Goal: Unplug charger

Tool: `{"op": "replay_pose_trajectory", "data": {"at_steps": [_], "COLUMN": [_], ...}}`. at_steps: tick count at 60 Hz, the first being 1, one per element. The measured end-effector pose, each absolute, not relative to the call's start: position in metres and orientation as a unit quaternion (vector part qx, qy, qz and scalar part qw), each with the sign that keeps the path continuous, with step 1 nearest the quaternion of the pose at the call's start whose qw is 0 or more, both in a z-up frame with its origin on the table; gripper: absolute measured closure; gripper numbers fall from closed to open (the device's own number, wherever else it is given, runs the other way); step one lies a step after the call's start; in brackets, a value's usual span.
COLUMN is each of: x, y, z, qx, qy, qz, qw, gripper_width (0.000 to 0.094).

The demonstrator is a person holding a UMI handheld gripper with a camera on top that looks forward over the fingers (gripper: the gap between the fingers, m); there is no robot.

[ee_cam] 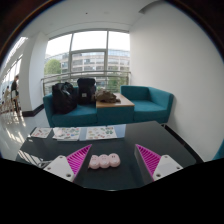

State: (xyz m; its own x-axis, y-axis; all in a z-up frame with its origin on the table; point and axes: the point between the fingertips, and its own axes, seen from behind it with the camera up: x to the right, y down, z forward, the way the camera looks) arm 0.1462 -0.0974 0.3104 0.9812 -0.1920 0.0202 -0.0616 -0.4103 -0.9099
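Fingers (108,160) are seen spread wide apart in the gripper view, their pink pads (78,157) facing inward, and nothing is pressed by either of them. Between the fingers, with a clear gap at each side, a small pale pinkish lumpy object (105,161) is seen resting on the dark glossy bench (150,135); whether it is the charger cannot be told, since no cable or socket can be made out. Beyond the fingers, papers (85,132) are laid along the far part of the bench, and further off teal sofas (148,102) with dark bags (75,95) are set before a large window (90,55). The step in hand is judged to be the approach, with no grasp made yet. For the next move, the fingers would need to be brought around the object and closed on its sides before any pull is attempted.
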Motion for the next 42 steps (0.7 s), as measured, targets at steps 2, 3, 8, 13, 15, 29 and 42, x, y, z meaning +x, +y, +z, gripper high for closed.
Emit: {"op": "replay_pose_trajectory", "data": {"at_steps": [2,3,8,13,15,29,42], "x": [0.122,0.111,0.056,0.011,-0.004,-0.079,-0.103], "y": [-0.103,-0.106,-0.140,-0.173,-0.180,-0.231,-0.252], "z": [0.312,0.313,0.310,0.300,0.296,0.298,0.317], "qx": [-0.839,-0.838,-0.841,-0.849,-0.851,-0.853,-0.846], "qy": [0.069,0.066,0.055,0.041,0.035,0.002,-0.002], "qz": [-0.054,-0.051,-0.032,-0.024,-0.019,0.007,0.008], "qw": [0.537,0.539,0.537,0.526,0.524,0.523,0.534], "gripper_width": [0.0080,0.0078,0.0075,0.0076,0.0073,0.0078,0.0074]}}
